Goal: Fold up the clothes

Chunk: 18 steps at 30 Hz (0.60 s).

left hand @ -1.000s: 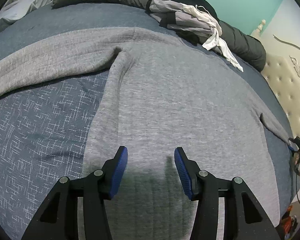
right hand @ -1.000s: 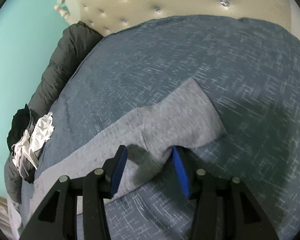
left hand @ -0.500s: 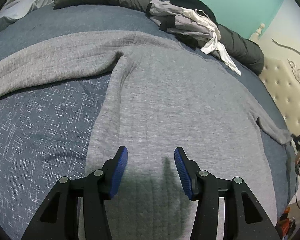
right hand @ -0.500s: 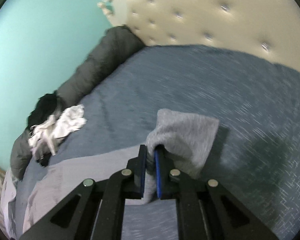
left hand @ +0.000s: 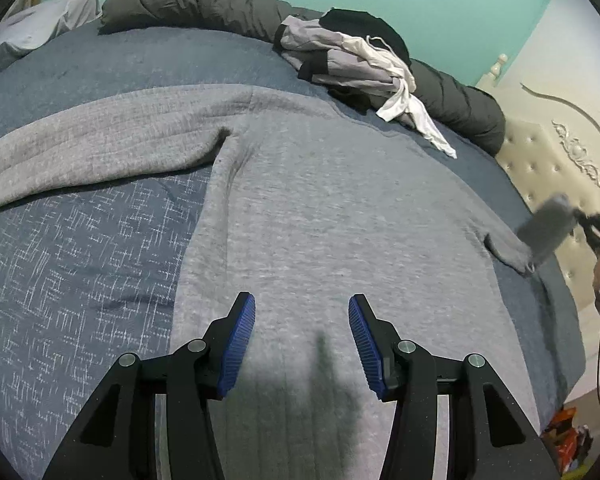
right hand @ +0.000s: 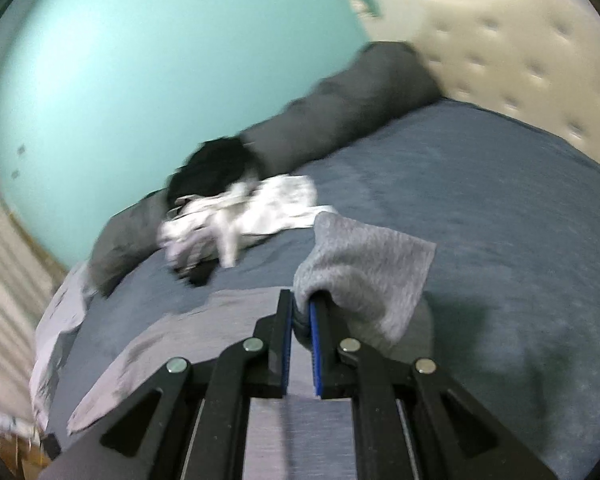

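1. On the bed (left hand: 80, 280), the grey sweater (left hand: 320, 220) lies spread flat, one sleeve (left hand: 80, 152) stretched out to the side
2. Left hand-held gripper (left hand: 302, 340) hangs released above the sweater's lower part, nothing between its pads; likely waiting to pin or take the hem
3. Right hand-held gripper (right hand: 300, 320) is clenched on the other sleeve's cuff (right hand: 364, 268), lifted clear of the bed, presumably to fold it inward
4. Pile of other clothes (left hand: 356, 64) sits well apart, by the wall
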### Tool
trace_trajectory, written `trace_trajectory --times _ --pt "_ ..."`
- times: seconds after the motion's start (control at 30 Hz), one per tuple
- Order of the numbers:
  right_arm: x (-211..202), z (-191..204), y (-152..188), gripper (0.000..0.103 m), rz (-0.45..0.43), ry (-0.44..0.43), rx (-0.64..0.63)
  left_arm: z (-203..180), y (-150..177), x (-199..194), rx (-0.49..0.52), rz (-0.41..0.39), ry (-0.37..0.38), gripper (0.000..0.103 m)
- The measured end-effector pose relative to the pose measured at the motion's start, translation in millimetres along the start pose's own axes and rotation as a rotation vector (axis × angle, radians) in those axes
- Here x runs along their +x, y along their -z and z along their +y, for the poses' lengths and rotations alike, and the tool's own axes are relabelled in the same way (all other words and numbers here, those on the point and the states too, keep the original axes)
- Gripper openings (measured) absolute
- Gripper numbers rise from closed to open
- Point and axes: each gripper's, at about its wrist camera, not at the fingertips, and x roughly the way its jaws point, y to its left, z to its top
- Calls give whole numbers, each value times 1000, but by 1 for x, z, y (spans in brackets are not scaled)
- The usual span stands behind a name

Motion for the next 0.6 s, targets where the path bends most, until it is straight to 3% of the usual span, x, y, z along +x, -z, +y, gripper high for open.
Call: trace_trajectory --times 0.3,0.6 --pt "44 141 32 7 118 -173 -120 9 9 -20 10 -20 0 53" --pt "90 256 124 7 304 -289 -295 12 14 -32 30 -27 25 53"
